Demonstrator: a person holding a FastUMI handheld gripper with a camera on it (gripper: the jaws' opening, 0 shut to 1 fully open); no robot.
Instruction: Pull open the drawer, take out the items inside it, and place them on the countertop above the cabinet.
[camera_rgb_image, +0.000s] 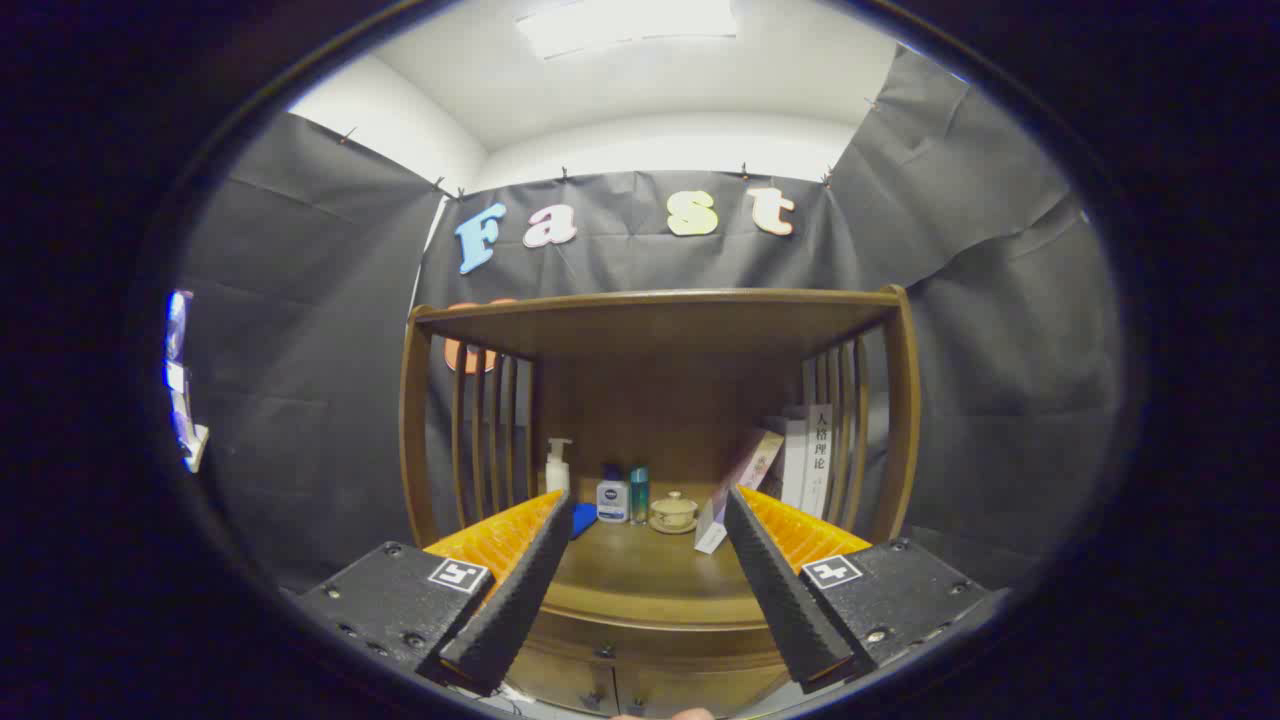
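The tongs (640, 590) are held wide and empty before the wooden bench (650, 575), where bottles (612, 498) and books (800, 460) are ranged at the far side.

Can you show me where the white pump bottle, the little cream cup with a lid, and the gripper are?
White plastic pump bottle (557, 470): gripper view, its body.
Small cream lidded cup (674, 510): gripper view, its bowl.
Gripper (648, 505): gripper view, midway between open fingertips.
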